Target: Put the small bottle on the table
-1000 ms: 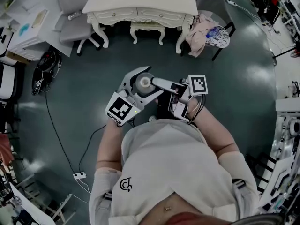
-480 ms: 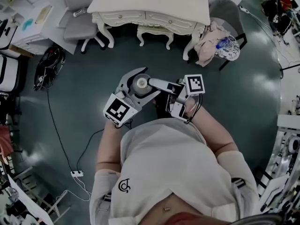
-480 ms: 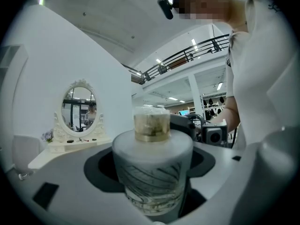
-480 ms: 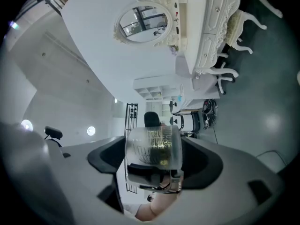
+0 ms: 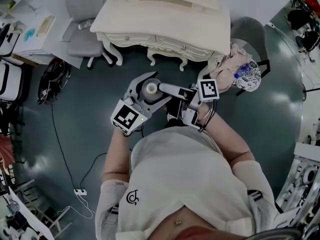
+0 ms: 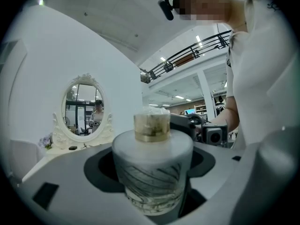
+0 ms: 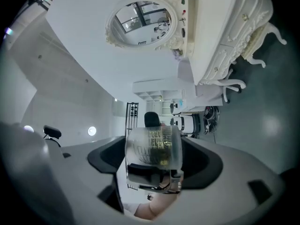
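The small round frosted-glass bottle sits between your left gripper and right gripper, before your chest. Ahead stands the white carved dressing table, a grey padded chair at its left, a cloth-draped chair at its right.

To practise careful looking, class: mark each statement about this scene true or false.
1. The bottle stands on the table. False: it is between the jaws of the left gripper, above the floor.
2. A mirror stands on the table. True.
3. The table is white. True.
4. No cable lies on the floor. False: a cable runs across it.
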